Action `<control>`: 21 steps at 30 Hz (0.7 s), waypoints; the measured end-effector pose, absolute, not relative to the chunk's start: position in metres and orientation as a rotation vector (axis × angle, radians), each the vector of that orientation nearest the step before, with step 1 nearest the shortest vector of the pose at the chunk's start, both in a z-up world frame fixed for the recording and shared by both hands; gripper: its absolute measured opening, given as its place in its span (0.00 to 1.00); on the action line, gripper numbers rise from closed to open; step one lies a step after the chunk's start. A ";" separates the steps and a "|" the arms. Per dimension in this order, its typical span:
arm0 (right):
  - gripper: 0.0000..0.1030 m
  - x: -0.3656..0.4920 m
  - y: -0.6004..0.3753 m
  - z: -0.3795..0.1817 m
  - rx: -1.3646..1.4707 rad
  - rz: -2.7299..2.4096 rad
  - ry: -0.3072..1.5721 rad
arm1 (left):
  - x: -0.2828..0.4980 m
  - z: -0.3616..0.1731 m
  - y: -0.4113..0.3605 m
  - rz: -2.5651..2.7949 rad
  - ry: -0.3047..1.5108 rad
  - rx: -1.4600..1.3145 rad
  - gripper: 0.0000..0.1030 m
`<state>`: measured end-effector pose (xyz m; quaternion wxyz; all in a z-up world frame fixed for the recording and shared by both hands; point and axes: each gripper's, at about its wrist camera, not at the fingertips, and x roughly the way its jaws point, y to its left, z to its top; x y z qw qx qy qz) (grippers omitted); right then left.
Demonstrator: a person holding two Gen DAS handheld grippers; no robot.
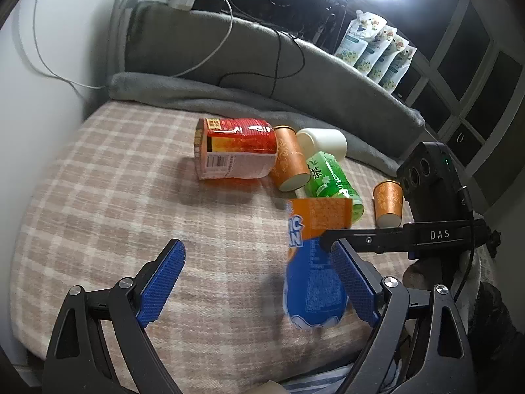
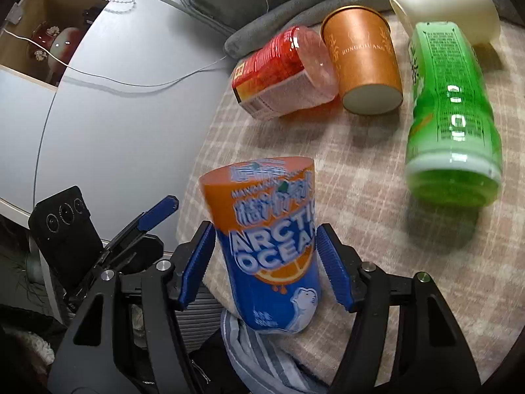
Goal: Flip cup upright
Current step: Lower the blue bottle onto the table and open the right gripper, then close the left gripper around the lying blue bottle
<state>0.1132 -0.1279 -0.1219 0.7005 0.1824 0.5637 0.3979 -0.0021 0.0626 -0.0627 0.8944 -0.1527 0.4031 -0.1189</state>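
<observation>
Right wrist view: the blue and orange cup (image 2: 272, 246) marked "ARCTIC OCEAN" is seen between the two blue pads of the right tool (image 2: 265, 262), near the front edge of the checked blanket (image 2: 377, 197). Its wide orange end points up and its narrow blue end down; the picture is blurred, so full contact of the pads with the cup cannot be told, and neither can it be told whether the cup stands on the blanket. In the left wrist view the same cup (image 1: 316, 262) is seen with one finger of the right tool across it. The left tool (image 1: 259, 279) is spread wide and grasps nothing.

Farther back, a green bottle (image 2: 452, 108) lies on its side, touching a white cup (image 2: 449, 6) behind it. An orange paper cup (image 2: 364, 55) lies beside a red container (image 2: 282, 72), both on their sides. A second orange paper cup (image 1: 388, 202) is seen mouth down, just right of the green bottle (image 1: 331, 177).
</observation>
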 end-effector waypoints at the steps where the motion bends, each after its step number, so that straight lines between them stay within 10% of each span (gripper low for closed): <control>1: 0.68 0.114 -0.128 -0.121 0.403 0.882 1.242 | 0.000 -0.064 0.062 -0.251 0.842 -0.315 0.88; 21: 0.76 0.028 -0.240 -0.053 0.228 0.503 0.820 | 0.070 -0.099 0.054 -0.372 1.071 -0.520 0.87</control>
